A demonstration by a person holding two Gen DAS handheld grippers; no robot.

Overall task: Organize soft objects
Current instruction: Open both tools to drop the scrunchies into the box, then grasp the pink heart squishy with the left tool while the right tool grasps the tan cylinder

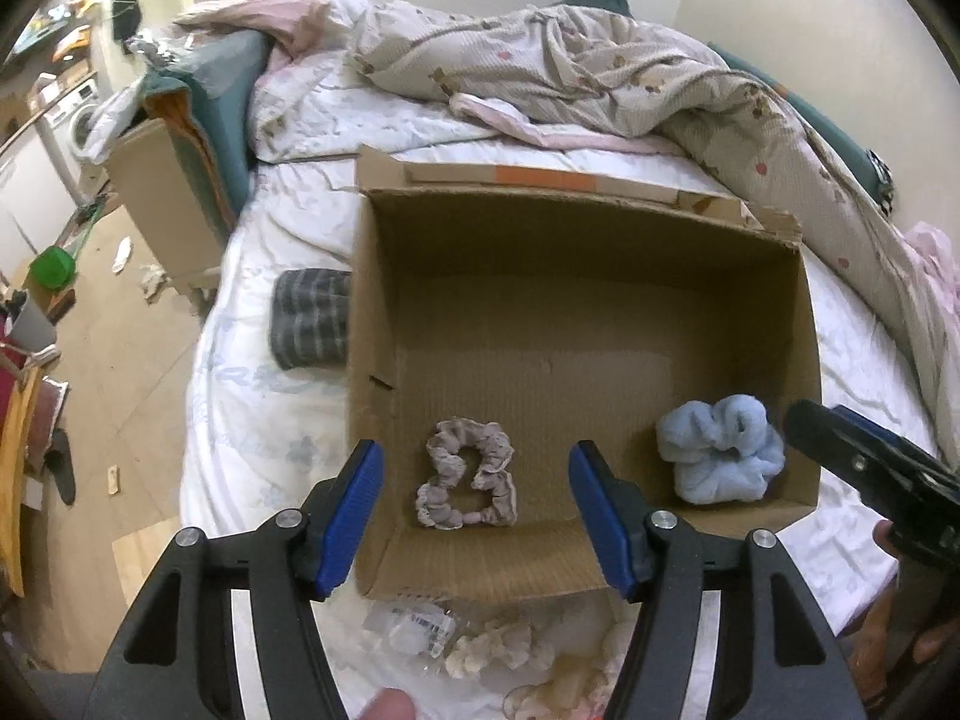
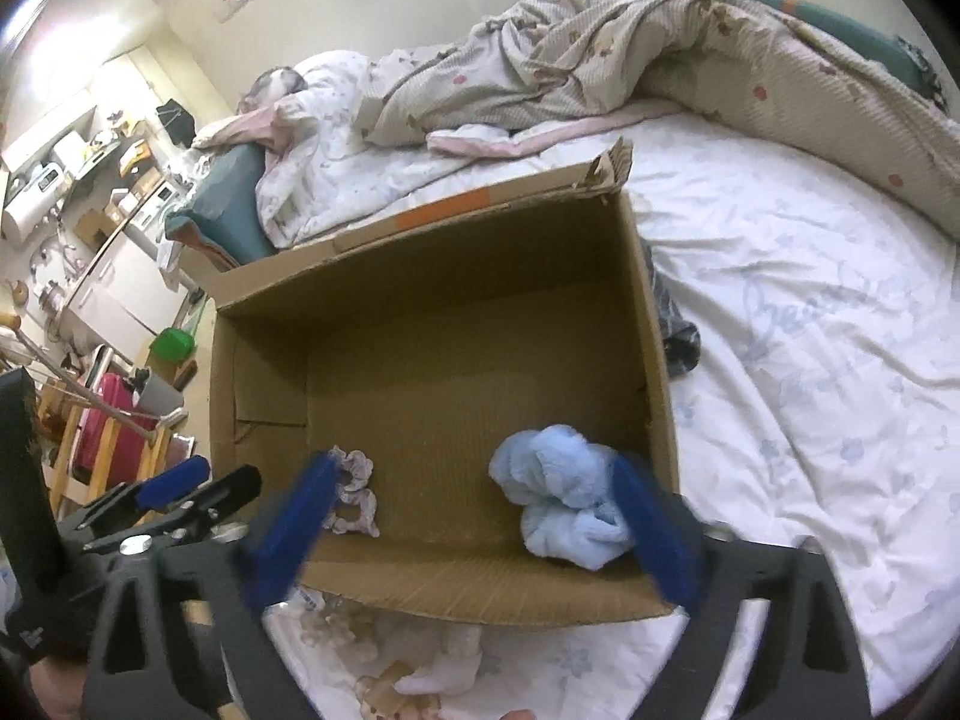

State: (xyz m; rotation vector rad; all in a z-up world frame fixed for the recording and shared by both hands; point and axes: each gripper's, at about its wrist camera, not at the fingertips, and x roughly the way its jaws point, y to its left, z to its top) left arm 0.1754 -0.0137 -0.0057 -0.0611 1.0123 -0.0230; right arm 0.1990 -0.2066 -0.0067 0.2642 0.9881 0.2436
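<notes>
We hold the left gripper jaws spread, empty, above the pink-grey scrunchie on the cardboard box floor. Right gripper jaws also spread, empty, over the blue scrunchie by the box's right wall. More scrunchies lie outside on the bed.

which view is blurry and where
Right wrist view: its own tongs smear with motion blur, while the box stays fairly sharp. Left wrist view: tongs and grey scrunchie crisp; both bend at the fisheye edges.
</notes>
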